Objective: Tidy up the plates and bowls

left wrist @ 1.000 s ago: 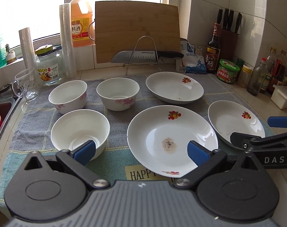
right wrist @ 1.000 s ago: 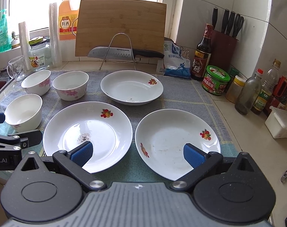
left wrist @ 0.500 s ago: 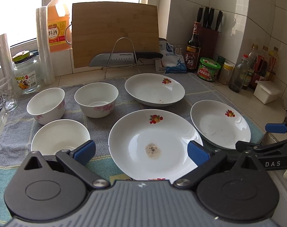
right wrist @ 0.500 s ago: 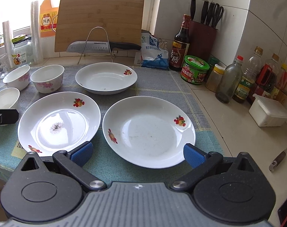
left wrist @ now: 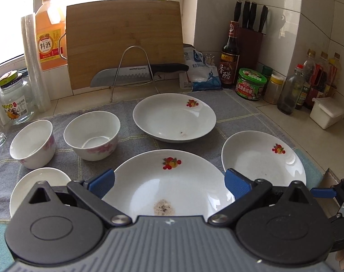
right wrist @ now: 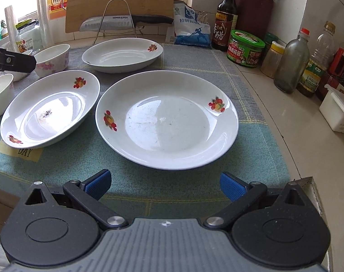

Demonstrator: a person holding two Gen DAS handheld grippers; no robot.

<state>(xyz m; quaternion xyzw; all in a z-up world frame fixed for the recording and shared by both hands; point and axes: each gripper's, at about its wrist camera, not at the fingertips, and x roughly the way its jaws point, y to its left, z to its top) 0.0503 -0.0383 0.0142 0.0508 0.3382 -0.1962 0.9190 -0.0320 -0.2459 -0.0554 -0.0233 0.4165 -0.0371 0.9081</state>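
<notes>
Reading SUPOR on knife (left wrist: 126,77), DAY on mat (right wrist: 27,153)

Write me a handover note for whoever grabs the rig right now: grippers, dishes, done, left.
Left hand-held gripper: open, empty, hovering over the stained plate.
Right hand-held gripper: open, empty, just short of the near-right plate.
All on the towel: three plates including the rear plate, and three bowls at left, front bowl, left bowl, middle bowl.
Done: nothing stacked yet.
Left: stack plates together, nest bowls.
</notes>
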